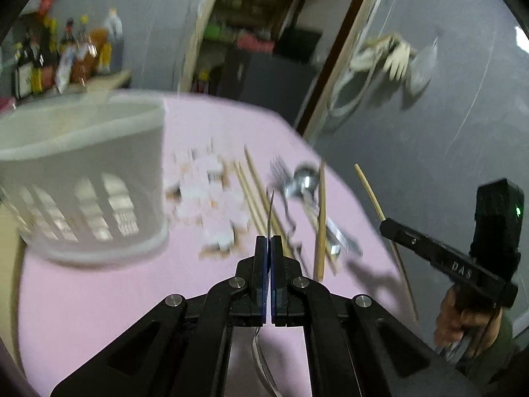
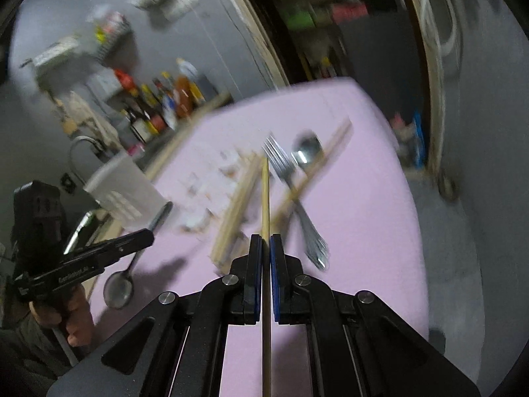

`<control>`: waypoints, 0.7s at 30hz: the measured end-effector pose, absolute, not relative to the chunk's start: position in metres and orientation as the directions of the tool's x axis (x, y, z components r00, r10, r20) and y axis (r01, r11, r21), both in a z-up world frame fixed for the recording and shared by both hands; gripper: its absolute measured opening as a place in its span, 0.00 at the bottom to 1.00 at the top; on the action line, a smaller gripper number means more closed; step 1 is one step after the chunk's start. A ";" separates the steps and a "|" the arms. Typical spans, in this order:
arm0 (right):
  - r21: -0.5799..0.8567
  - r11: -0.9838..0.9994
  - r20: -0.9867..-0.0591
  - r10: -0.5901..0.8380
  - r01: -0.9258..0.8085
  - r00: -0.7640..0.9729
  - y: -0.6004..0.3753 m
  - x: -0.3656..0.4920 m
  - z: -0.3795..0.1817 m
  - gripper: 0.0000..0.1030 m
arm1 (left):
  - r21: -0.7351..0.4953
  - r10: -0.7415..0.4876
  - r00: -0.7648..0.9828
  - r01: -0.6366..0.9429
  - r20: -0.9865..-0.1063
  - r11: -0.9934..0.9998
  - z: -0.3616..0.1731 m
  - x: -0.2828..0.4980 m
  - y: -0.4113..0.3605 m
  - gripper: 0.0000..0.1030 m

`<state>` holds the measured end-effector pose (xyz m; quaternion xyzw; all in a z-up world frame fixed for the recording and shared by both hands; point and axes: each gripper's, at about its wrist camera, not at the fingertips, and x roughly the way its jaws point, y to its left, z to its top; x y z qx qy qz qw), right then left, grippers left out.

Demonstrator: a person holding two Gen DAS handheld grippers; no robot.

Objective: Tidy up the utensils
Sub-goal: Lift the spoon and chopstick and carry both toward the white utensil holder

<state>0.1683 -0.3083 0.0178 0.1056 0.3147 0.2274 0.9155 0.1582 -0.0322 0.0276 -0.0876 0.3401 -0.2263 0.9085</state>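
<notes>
Pink-covered desk: left tool clamped on a spoon, right tool clamped on a chopstick pointing straight ahead; the grey basket stands upright nearer the left tool.

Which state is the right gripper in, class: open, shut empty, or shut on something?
Shut on a chopstick: the right gripper has its blue pads pressed against the wooden stick running between them, above the pink table.

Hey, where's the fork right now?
In the right wrist view the fork lies on the pink table cover, just right of centre, beside the spoon and crossing a wooden chopstick.
</notes>
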 end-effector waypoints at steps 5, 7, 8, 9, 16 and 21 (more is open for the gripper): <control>0.210 0.867 -0.283 0.496 -0.451 0.821 -0.264 0.155 0.052 0.03 | -0.245 -0.432 0.789 0.358 -0.437 0.901 0.068 0.154 -0.018 0.00; 0.160 0.863 -0.205 0.505 -0.480 0.839 -0.246 0.153 0.061 0.03 | -0.210 -0.405 0.831 0.349 -0.382 0.914 0.088 0.151 -0.006 0.00; 0.130 0.854 -0.149 0.519 -0.503 0.842 -0.234 0.152 0.069 0.03 | -0.201 -0.393 0.848 0.341 -0.357 0.918 0.097 0.147 0.002 0.00; 0.111 0.849 -0.112 0.528 -0.517 0.842 -0.225 0.152 0.074 0.03 | -0.195 -0.378 0.868 0.329 -0.323 0.924 0.108 0.146 0.012 0.00; 0.119 0.759 0.068 0.637 -0.640 0.768 -0.172 0.179 0.107 0.03 | -0.202 -0.264 0.951 0.229 -0.164 0.952 0.141 0.155 0.080 0.00; 0.212 0.674 0.133 0.698 -0.708 0.704 -0.133 0.213 0.120 0.03 | -0.265 -0.171 0.977 0.133 -0.127 0.955 0.138 0.176 0.135 0.00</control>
